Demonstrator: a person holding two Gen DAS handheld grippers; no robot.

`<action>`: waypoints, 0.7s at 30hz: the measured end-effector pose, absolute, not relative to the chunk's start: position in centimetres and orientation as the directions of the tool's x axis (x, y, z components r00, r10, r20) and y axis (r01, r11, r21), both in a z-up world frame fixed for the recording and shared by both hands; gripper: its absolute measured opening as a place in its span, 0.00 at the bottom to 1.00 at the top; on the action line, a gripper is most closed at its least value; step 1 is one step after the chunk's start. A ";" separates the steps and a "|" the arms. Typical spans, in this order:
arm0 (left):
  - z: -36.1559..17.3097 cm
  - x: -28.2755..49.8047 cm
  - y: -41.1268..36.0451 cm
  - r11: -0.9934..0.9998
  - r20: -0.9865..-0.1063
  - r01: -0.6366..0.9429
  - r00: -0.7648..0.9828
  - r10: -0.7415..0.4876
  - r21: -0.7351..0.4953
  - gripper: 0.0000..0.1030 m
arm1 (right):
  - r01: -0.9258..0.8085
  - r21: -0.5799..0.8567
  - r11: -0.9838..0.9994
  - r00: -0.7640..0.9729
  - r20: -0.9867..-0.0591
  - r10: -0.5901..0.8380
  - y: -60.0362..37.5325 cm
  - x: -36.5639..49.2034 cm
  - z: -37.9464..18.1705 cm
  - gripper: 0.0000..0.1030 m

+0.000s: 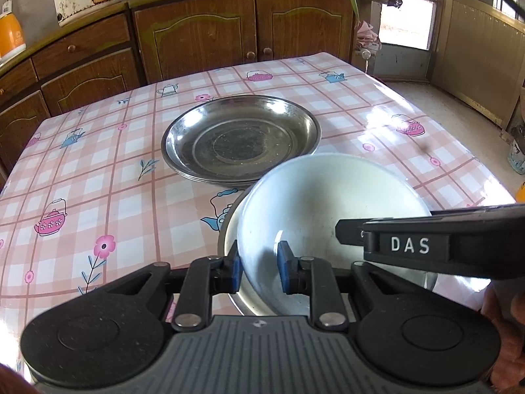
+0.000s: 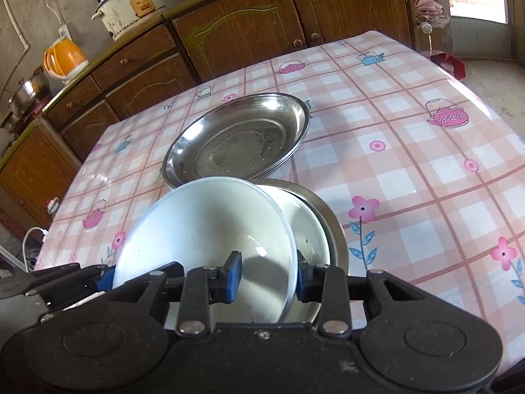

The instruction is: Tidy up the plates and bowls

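- The left gripper [image 1: 260, 267] had its blue pads on either side of the near rim of a white bowl [image 1: 331, 210], one pad inside and one outside, so it was clamped on that rim.
- The right gripper [image 2: 268, 275] gripped the same white bowl [image 2: 203, 233] at the opposite rim, again with one pad inside and one outside.
- Held by both, the bowl was tilted and raised over a second white bowl [image 2: 308, 226], which sat inside a metal bowl [image 2: 331, 226] on the table.
- In the left wrist view, the right gripper's black body, marked "DAS", reached in from the right edge over the bowl's rim.
- A stack of metal plates [image 1: 241, 138] rested on the table [image 1: 98, 170] just beyond the bowls, near its middle; several rims showed at the stack's edge.
- The table wore a pink checked cloth printed with teapots and flowers.
- Behind it stood brown wooden cabinets [image 1: 197, 36], with a white rice cooker [image 2: 129, 3] and an orange kettle [image 2: 64, 57] on the counter.
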State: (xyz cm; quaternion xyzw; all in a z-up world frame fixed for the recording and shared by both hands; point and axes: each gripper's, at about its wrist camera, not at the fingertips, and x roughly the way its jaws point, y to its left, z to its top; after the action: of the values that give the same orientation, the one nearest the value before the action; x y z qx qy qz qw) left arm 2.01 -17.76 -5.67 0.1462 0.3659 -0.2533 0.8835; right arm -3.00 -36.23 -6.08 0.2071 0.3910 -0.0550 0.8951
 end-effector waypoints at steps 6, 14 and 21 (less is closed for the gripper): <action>-5.6 2.0 -17.8 0.833 -0.720 0.550 0.602 -0.346 0.060 0.23 | 0.260 0.331 0.907 0.672 -0.736 0.076 -36.4 -2.9 -6.1 0.47; -5.3 1.9 -17.5 0.838 -0.699 0.538 0.633 -0.332 0.089 0.24 | 0.253 0.258 0.933 0.705 -0.709 0.005 -36.2 -3.4 -3.9 0.63; -4.4 1.7 -16.8 0.848 -0.686 0.528 0.636 -0.354 0.052 0.39 | 0.239 0.216 0.947 0.708 -0.706 -0.018 -35.5 -3.9 -3.2 0.68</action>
State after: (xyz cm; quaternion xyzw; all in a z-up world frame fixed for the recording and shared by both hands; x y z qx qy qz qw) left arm 1.68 -16.79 -4.38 0.1249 0.3485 -0.2462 0.8957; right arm -3.95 -35.52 -3.25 0.1474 0.3754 -0.0704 0.9124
